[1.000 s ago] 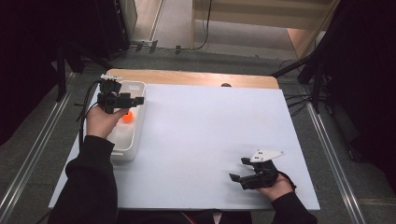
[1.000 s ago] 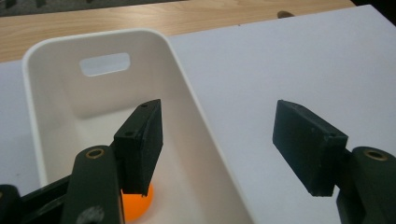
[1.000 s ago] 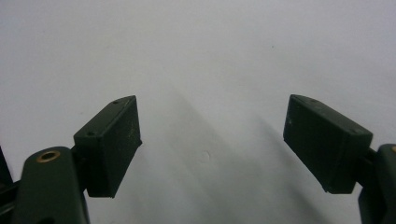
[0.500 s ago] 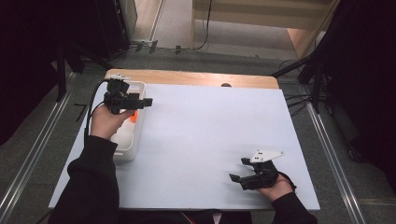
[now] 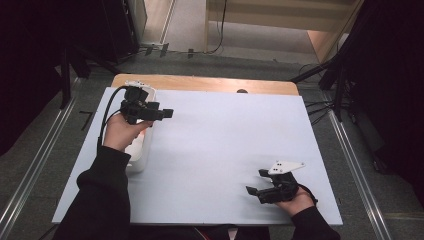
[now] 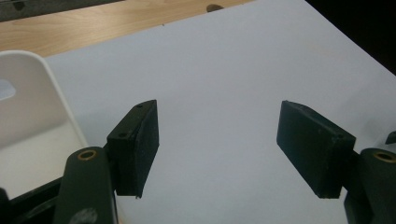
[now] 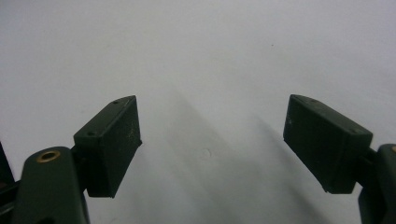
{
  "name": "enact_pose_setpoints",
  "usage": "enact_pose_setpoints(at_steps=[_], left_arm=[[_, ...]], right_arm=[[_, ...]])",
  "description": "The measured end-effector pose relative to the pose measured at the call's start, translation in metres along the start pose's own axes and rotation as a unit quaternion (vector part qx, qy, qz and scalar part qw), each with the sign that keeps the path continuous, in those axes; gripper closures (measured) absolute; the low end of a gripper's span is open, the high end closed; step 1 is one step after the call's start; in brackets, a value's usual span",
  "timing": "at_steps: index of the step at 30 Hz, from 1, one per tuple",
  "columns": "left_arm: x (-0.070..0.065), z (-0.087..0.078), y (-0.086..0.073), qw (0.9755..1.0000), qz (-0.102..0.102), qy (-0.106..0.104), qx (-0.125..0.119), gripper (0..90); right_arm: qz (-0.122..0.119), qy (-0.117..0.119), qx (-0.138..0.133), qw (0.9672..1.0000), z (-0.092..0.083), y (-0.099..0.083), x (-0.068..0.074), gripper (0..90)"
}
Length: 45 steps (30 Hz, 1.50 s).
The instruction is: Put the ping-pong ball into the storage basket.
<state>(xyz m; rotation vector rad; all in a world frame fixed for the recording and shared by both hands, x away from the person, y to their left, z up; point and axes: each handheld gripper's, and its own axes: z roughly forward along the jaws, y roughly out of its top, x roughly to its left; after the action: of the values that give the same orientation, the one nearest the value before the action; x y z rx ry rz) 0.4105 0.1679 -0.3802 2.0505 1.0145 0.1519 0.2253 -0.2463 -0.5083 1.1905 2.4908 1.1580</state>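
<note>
My left gripper (image 5: 168, 113) is held above the far end of a white tray (image 5: 141, 150) at the table's left and points right across the table. Its jaws have just been opening and stand apart with nothing between them (image 6: 217, 140). In the left gripper view the tray's rounded wall (image 6: 28, 102) is beside the left jaw. My right gripper (image 5: 256, 182) rests low on the white table top near the front right corner. It is open, with bare table between its fingers (image 7: 210, 140).
The white table top (image 5: 225, 135) stretches between the two hands. A wooden strip (image 5: 200, 84) with a small dark hole (image 5: 242, 91) runs along the far edge. Dark stands and cables ring the table on the floor.
The left hand has moved along the tray toward the far side, and now covers the small orange thing seen in the tray before. Its jaws stand wider. The right hand has kept still.
</note>
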Motion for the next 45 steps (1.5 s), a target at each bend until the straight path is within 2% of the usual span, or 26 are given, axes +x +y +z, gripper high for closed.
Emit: enact_pose_setpoints(at_steps=[9, 12, 23, 25, 28, 35, 37, 41, 45], left_arm=[[-0.009, 0.006, 0.000, 0.9998, 0.010, -0.017, 0.008, 30.1], [-0.011, 0.009, -0.001, 0.9994, 0.010, -0.030, 0.010, 30.1], [-0.021, 0.015, -0.003, 0.9988, 0.025, -0.036, 0.023, 30.1], [-0.022, 0.014, -0.003, 0.9986, 0.031, -0.037, 0.021, 30.1], [-0.024, 0.013, -0.005, 0.9986, 0.030, -0.041, 0.014, 30.1], [-0.034, 0.014, -0.008, 0.9974, 0.047, -0.050, 0.024, 30.1], [-0.036, 0.015, -0.010, 0.9969, 0.046, -0.060, 0.021, 30.1], [-0.040, 0.015, -0.012, 0.9966, 0.051, -0.061, 0.022, 30.1], [-0.043, 0.014, -0.015, 0.9954, 0.052, -0.077, 0.023, 30.1]], right_arm=[[0.003, 0.000, 0.001, 1.0000, 0.000, 0.000, 0.000, 17.7], [0.003, 0.000, 0.001, 1.0000, 0.000, 0.001, 0.000, 17.7], [0.001, -0.001, -0.001, 1.0000, 0.000, 0.000, 0.000, 17.7], [0.001, -0.001, -0.001, 1.0000, 0.000, 0.000, 0.000, 17.7], [0.001, -0.001, -0.003, 1.0000, 0.000, 0.000, 0.000, 17.7], [0.000, 0.000, -0.002, 1.0000, -0.001, 0.000, -0.001, 17.8], [0.000, 0.000, -0.002, 1.0000, -0.001, 0.000, -0.001, 17.7], [0.003, -0.001, -0.003, 1.0000, -0.001, 0.000, -0.001, 17.7], [0.000, 0.000, -0.002, 1.0000, -0.001, 0.000, -0.001, 17.7]])
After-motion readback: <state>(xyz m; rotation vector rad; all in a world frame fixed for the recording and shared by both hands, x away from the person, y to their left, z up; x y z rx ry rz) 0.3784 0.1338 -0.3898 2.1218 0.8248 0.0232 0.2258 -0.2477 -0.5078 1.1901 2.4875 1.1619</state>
